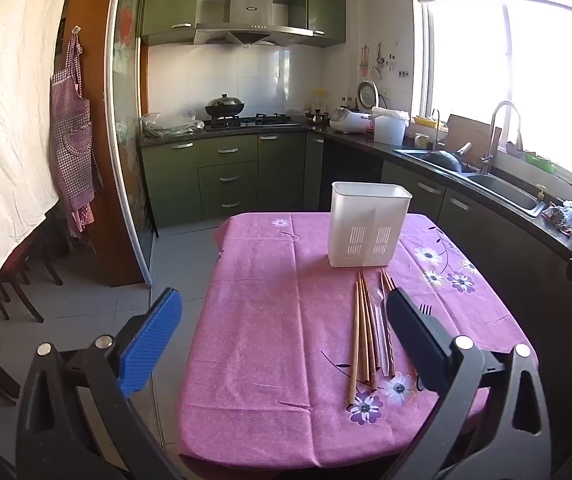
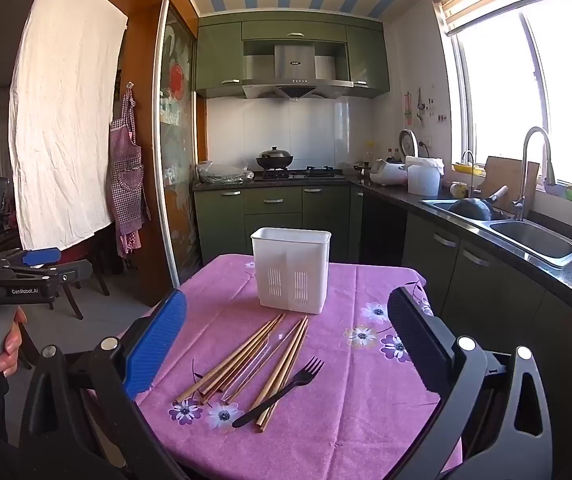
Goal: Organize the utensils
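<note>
A white slotted utensil holder (image 1: 369, 226) (image 2: 292, 270) stands upright at the far side of the table. In front of it lie several wooden chopsticks (image 1: 361, 332) (image 2: 245, 358), a clear plastic utensil (image 1: 379, 328) (image 2: 259, 360) among them, and a black plastic fork (image 2: 281, 390), mostly hidden in the left wrist view behind my finger. My left gripper (image 1: 283, 336) is open and empty, held above the table's near left part; it also shows in the right wrist view (image 2: 39, 264). My right gripper (image 2: 286, 340) is open and empty, above the near edge, over the utensils.
The table wears a pink flowered cloth (image 1: 265, 320) (image 2: 350, 412). A kitchen counter with a sink (image 2: 534, 236), faucet and a black pan runs along the right. Green cabinets and a stove (image 1: 245, 120) stand at the back. Wooden chairs (image 1: 17, 280) are at the left.
</note>
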A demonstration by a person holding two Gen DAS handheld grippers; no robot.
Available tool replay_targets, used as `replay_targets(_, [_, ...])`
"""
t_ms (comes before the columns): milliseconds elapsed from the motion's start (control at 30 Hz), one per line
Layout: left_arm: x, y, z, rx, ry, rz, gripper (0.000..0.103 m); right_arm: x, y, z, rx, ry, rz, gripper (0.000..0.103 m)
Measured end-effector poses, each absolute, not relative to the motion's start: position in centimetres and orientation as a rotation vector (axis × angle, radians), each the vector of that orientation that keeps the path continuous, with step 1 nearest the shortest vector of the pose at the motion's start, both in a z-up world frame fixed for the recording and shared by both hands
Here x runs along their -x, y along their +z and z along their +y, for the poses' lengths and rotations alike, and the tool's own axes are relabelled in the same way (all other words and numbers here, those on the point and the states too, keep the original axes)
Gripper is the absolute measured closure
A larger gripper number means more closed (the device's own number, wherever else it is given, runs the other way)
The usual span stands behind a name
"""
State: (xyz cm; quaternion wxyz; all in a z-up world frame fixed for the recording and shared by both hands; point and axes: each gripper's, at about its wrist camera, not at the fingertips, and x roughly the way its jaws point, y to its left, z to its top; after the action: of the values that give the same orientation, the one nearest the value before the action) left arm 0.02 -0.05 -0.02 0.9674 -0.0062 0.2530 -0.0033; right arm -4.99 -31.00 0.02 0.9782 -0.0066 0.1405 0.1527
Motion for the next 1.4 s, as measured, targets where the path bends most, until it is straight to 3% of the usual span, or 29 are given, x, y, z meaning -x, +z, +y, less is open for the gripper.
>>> replay_targets(1400, [-0.07, -0.64, -0.38, -0.007, -0.007, 0.519, 0.006, 4.8, 0.04, -30.98, 0.014, 0.308, 0.287, 0.004])
